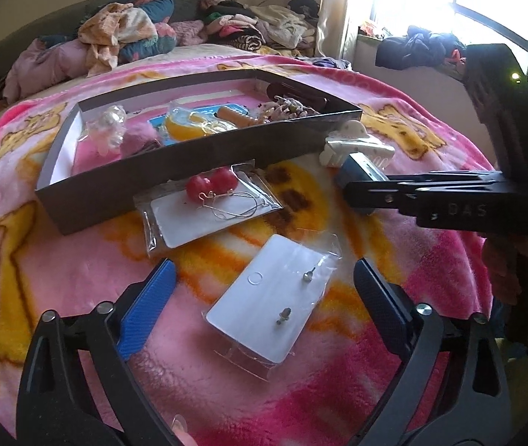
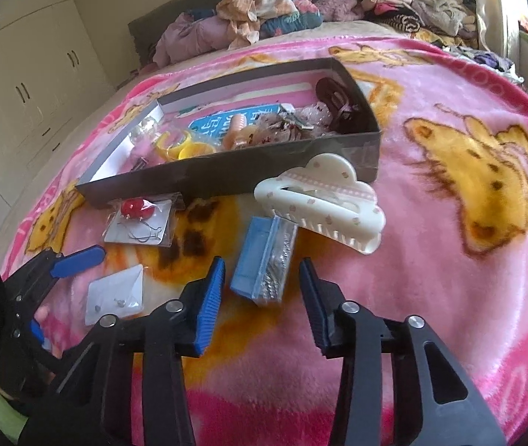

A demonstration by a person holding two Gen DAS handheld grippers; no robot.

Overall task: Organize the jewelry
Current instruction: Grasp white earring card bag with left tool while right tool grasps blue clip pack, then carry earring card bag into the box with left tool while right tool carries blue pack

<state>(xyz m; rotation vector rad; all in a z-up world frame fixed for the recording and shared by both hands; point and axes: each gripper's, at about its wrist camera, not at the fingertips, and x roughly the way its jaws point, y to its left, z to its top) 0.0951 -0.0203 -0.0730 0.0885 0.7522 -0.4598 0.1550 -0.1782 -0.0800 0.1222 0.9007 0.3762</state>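
While the long dark cardboard box (image 1: 197,171) on the pink blanketed bed (image 1: 431,260) already holds trinkets, loose pieces wait below it, so sorting is midway. Left tongs (image 1: 264,297), released, straddle the clear-sleeved white stud-earring card (image 1: 264,308) at lower centre; right tongs (image 2: 262,286), also released, flank the small blue clear-lidded box (image 2: 264,264), each needing closure.

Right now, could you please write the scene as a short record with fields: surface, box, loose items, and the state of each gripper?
surface: pink fleece blanket with yellow cartoon print
box: shallow dark cardboard box, holding assorted accessories
loose items: white card with small stud earrings in clear sleeve; red ball earrings on bagged card; small blue plastic case; cream cloud-shaped hair claw clip
left gripper: open, over the stud card
right gripper: open, fingers either side of the blue case
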